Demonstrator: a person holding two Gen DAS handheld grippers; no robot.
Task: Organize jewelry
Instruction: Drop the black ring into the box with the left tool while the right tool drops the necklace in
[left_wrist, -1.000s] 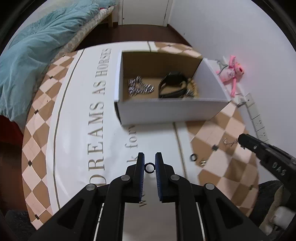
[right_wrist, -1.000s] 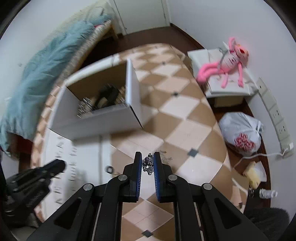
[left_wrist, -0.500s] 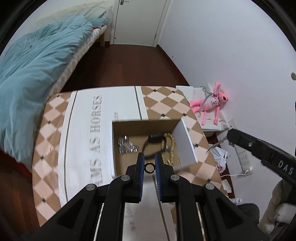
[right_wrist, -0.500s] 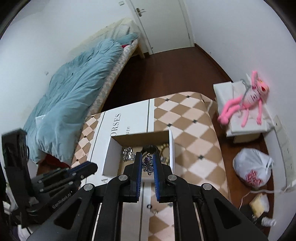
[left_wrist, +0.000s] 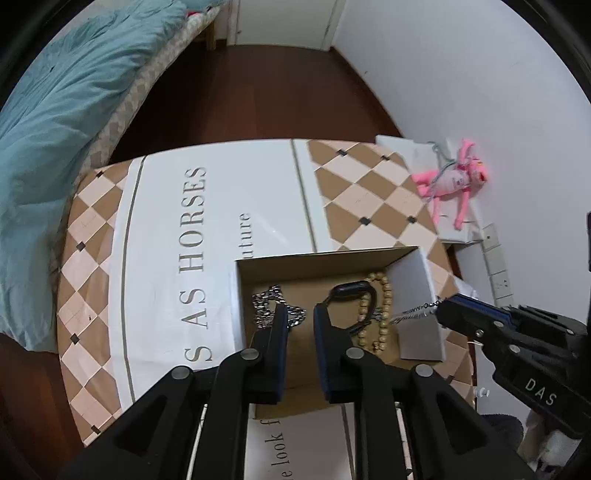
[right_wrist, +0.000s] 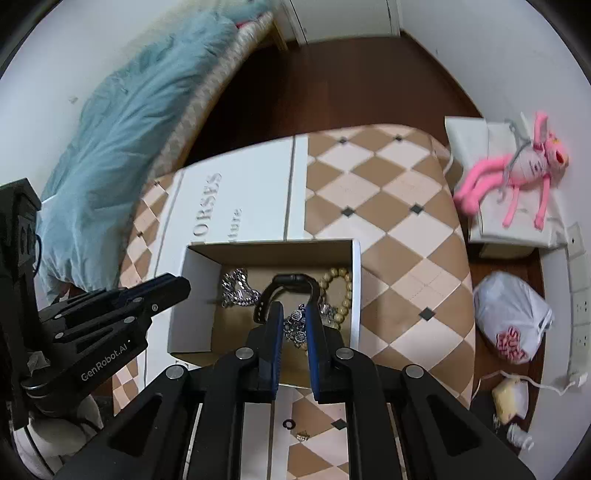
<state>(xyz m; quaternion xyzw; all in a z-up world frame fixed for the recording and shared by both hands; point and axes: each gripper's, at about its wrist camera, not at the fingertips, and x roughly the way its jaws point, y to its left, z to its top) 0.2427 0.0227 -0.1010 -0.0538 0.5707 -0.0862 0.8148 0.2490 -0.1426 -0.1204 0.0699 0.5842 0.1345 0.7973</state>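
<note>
From the left wrist view, the left gripper (left_wrist: 300, 314) is seen poised over an open cardboard box (left_wrist: 421, 291) resting on a checkered tablecloth (left_wrist: 369, 192). Its jaws stand slightly apart, and nothing can be seen between them. Inside the box lie a silver chain (left_wrist: 264, 304), a black wristband (left_wrist: 351, 291) and a string of wooden beads (left_wrist: 384, 295). At the right, the right gripper (left_wrist: 441, 308) is reached in over the box's wall, with a silver charm chain (left_wrist: 410, 314) dangling from its tip.

From the right wrist view, the right gripper (right_wrist: 294, 321) is tilted down into the box (right_wrist: 356, 288), its jaws closed to a narrow gap on a cluster of silver charms (right_wrist: 295, 326). The left gripper (right_wrist: 177, 286) is held at the box's left wall. On the cloth outside the box, a small black ring (right_wrist: 287, 424) and a small metal piece (right_wrist: 303, 436) are left unsorted.

As a judgement, the charms could snag on the wristband (right_wrist: 291, 280) or the beads (right_wrist: 341, 291) on release, since they hang among them. The two grippers could also collide, being crowded over one small box.
</note>
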